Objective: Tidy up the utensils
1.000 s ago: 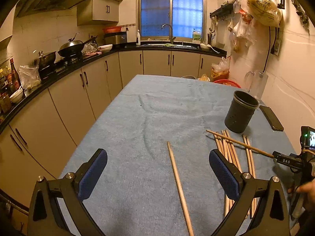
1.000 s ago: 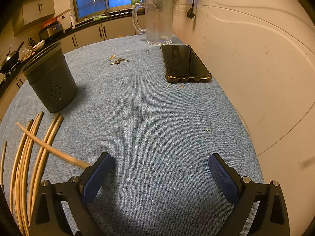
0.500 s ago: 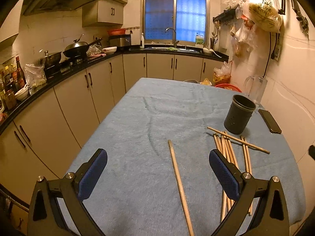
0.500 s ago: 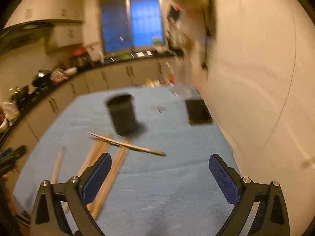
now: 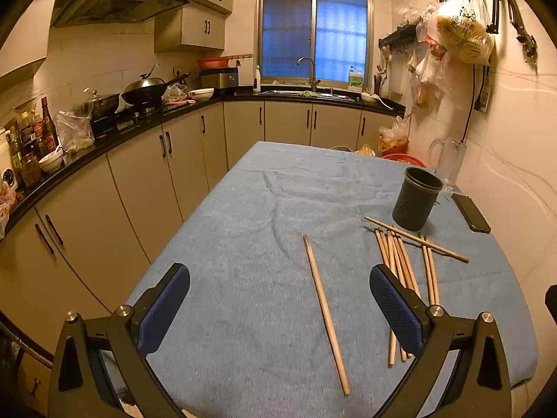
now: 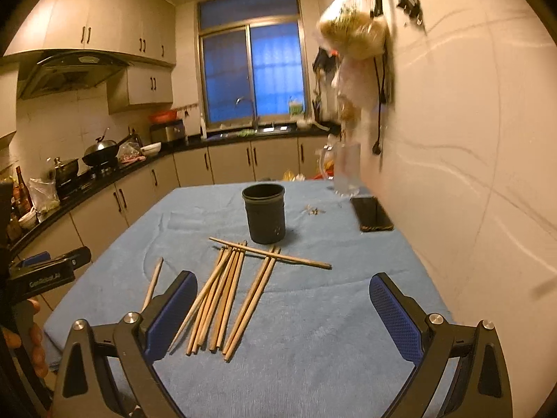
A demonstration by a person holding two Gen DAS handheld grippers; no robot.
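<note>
Several wooden chopsticks [image 6: 222, 296] lie in a loose bundle on the blue cloth, with one chopstick [image 6: 271, 253] lying across their far ends. A single chopstick [image 5: 325, 313] lies apart to the left; it also shows in the right wrist view [image 6: 153, 284]. A dark cylindrical holder [image 6: 264, 212] stands upright just behind the bundle; it also shows in the left wrist view [image 5: 416, 198]. My left gripper [image 5: 278, 306] is open and empty above the near table edge, over the single chopstick. My right gripper [image 6: 282, 313] is open and empty, raised back from the bundle.
A black phone [image 6: 371, 213] lies by the right wall, with a clear glass jug [image 6: 346, 170] behind it. Small debris [image 6: 313, 210] sits right of the holder. The blue-covered table [image 5: 243, 226] has cabinets and a counter along its left side.
My right gripper has pulled back and up from the table, leaving the crossing chopstick lying on the bundle. My left gripper has risen slightly.
</note>
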